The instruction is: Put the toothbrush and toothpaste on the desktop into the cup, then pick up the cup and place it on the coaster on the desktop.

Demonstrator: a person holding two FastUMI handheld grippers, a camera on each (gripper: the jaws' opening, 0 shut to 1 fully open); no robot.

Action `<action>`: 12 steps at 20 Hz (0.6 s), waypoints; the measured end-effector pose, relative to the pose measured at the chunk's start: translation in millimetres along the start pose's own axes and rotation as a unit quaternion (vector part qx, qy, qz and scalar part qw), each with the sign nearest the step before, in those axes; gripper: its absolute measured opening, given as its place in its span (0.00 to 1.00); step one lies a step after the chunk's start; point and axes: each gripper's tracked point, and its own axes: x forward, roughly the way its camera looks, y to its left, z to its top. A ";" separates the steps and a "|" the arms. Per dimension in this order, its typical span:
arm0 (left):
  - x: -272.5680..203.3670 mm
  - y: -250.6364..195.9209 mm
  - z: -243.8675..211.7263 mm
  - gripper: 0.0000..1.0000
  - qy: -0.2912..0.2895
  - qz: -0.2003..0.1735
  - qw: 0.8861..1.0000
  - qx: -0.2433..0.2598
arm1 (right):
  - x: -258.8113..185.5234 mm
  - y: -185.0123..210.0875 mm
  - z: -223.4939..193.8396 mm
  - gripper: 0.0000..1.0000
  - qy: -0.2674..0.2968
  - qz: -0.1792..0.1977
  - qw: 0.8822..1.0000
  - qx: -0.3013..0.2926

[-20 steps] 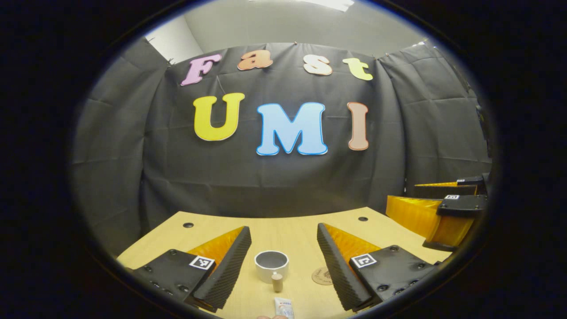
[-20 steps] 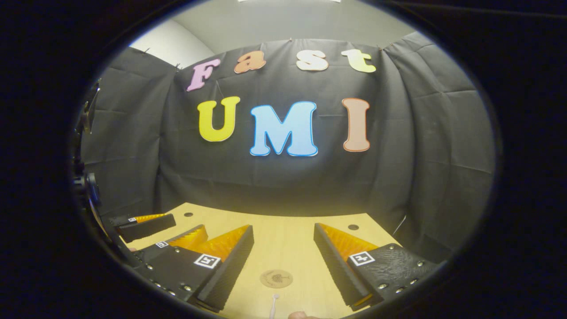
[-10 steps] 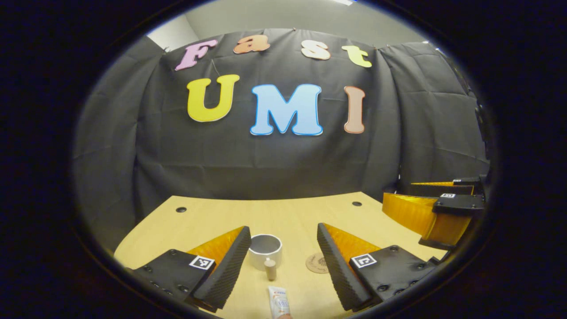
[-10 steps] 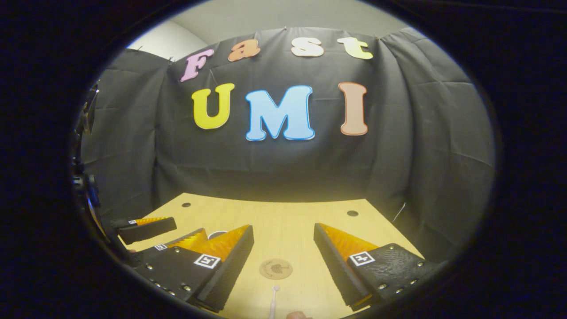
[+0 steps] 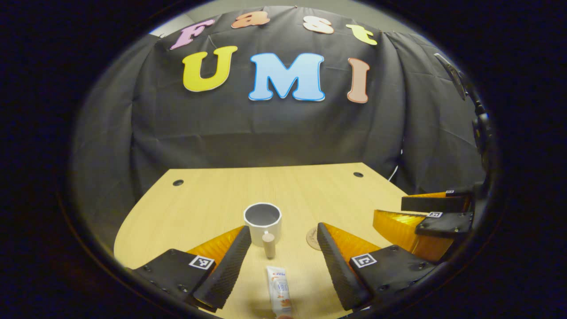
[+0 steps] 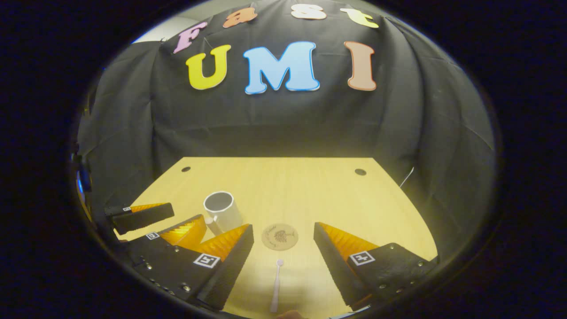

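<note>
Nothing is done yet: both the left hand-held gripper (image 5: pixel 283 261) and right hand-held gripper (image 6: pixel 283 261) hover open and empty over the worktop (image 5: pixel 212 195), toothpaste (image 5: pixel 279 294) and toothbrush (image 6: pixel 276 285) lying flat, cup (image 5: pixel 262 223) empty beside the bare coaster (image 6: pixel 279 236).

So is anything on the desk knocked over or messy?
Nothing stands out. The white cup stands upright and looks empty, the toothpaste tube and toothbrush lie flat on the wooden desk, and the round coaster sits bare.
</note>
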 end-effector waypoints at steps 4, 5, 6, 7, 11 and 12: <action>-3.5 -0.7 -16.1 0.96 0.044 -0.004 0.999 -0.004 | 3.0 1.2 -17.0 0.90 0.046 0.008 0.999 0.008; -4.1 -1.9 -20.0 0.96 0.054 -0.005 0.999 -0.005 | 2.9 1.6 -21.6 0.91 0.058 0.009 0.998 0.008; -3.9 -2.6 -22.8 0.96 0.066 -0.006 0.998 -0.008 | 3.1 2.1 -25.7 0.91 0.070 0.009 0.997 0.009; -4.0 -2.9 -25.0 0.95 0.080 -0.007 0.997 -0.012 | 3.6 3.2 -33.3 0.91 0.084 0.012 0.996 0.010; -5.4 -2.2 -37.0 0.96 0.137 -0.005 0.990 -0.025 | 11.9 1.8 -62.8 0.92 0.143 0.023 0.989 0.015; -5.5 -2.2 -40.5 0.98 0.152 -0.003 0.988 -0.030 | 13.5 4.2 -69.3 0.92 0.159 0.029 0.987 0.017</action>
